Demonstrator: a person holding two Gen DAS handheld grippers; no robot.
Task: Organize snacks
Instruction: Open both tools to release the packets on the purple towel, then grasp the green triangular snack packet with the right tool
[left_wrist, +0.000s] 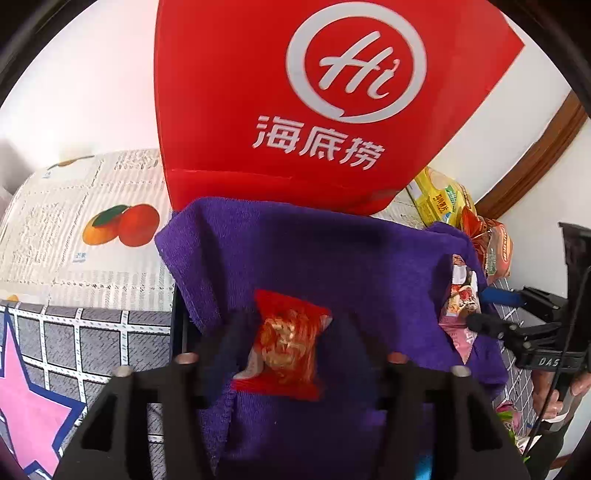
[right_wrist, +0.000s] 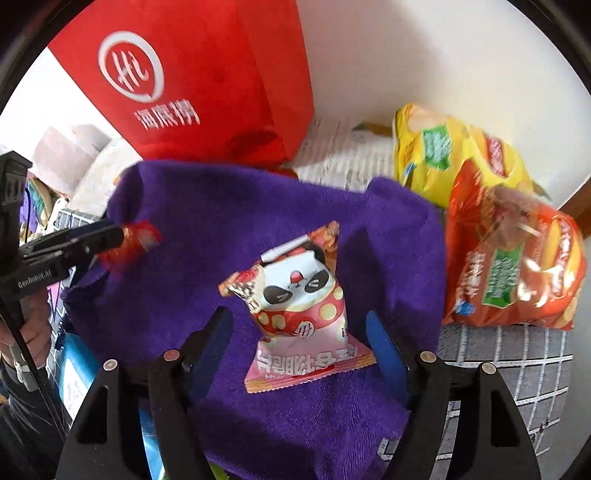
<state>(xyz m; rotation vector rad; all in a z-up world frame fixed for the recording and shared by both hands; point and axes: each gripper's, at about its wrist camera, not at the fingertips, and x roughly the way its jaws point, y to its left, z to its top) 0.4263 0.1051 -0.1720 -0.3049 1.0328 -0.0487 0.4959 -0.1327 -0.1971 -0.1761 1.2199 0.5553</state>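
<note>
Red snack pack pinched in left tongs. Panda snack pack between spread right tongs, on purple towel.

A plain white wall rises behind, bright and evenly lit. A curved brown wooden trim runs along it at right. Below lies grey grid-patterned bedding with a pink star.
</note>
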